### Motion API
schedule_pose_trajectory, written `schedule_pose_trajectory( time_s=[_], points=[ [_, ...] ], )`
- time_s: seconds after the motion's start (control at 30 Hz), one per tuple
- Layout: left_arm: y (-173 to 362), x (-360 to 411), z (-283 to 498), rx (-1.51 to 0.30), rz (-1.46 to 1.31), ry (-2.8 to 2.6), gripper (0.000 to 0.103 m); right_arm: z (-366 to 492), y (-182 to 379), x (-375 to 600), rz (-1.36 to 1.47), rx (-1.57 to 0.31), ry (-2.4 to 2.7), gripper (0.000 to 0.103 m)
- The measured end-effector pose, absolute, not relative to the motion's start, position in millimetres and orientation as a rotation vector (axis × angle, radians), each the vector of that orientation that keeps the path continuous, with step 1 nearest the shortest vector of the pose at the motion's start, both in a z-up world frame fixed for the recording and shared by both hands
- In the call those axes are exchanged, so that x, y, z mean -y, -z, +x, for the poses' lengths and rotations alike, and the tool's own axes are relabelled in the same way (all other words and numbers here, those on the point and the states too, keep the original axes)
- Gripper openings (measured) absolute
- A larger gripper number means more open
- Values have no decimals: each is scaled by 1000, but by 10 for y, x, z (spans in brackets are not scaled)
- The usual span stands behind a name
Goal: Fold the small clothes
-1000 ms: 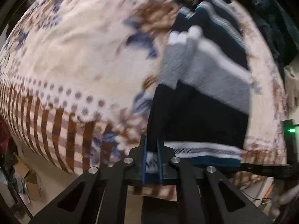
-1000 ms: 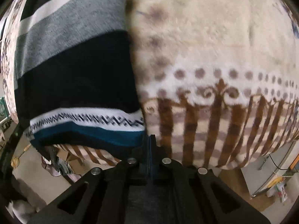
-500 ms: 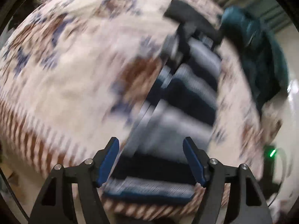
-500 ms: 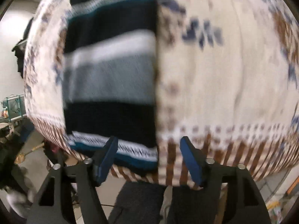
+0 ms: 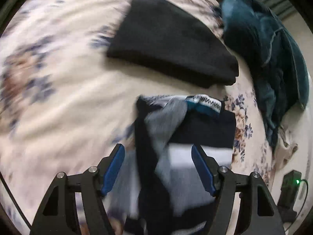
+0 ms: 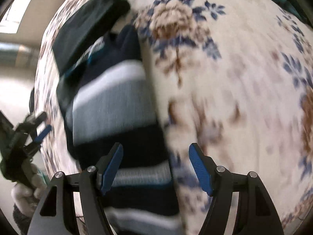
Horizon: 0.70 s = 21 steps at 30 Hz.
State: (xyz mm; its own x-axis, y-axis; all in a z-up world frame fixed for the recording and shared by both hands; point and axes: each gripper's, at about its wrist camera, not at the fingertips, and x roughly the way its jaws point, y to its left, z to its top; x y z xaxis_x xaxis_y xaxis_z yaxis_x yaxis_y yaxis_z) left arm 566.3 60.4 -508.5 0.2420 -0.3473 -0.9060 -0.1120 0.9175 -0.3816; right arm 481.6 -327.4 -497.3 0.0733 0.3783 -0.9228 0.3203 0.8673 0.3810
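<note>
Your striped sweater [image 5: 197,137] now lies doubled over on the floral blanket [image 5: 58,98], hem flipped up near the folded black garment [image 5: 172,43]. 1 second ago both grippers pinched its hem; now left gripper [image 5: 157,168] and right gripper [image 6: 155,168] gape wide, empty. That fold looks finished.

Both grippers, clamped on the striped garment's [image 5: 197,129] hem a second ago, are now hanging with jaws spread; the left gripper [image 5: 158,166] and right gripper [image 6: 156,166] are rising above the folded-over cloth.
</note>
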Motion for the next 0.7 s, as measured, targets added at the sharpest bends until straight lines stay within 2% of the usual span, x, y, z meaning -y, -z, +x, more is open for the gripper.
schedule_pose_trajectory(
  time_s=[0.07,0.2,0.33,0.4,0.43,0.63,0.7],
  points=[
    [5231,-585,5814,-1321,-420,211,5,5073,5157,3276,616,-1518,-43,72],
    [5207,-803,5916,-1244,-435,166,6,5375,5372,3253,673,-1518,-46,72],
    [5567,-1136,6048,-1365,-506,156,7,5461,5505,3170,662,-1542,-32,72],
    [5563,-1134,6028,-1374,-499,198,12,5444,5528,3132,656,-1558,-33,72],
    [5519,-1149,5973,-1378,-481,206,22,5416,5541,3102,651,-1563,-31,72],
    [5389,-1349,5451,-1385,-702,260,52,5262,5424,3049,622,-1566,-30,72],
    [5470,-1257,5283,-1433,-753,283,53,5221,5397,3017,622,-1568,-30,72]
  ],
)
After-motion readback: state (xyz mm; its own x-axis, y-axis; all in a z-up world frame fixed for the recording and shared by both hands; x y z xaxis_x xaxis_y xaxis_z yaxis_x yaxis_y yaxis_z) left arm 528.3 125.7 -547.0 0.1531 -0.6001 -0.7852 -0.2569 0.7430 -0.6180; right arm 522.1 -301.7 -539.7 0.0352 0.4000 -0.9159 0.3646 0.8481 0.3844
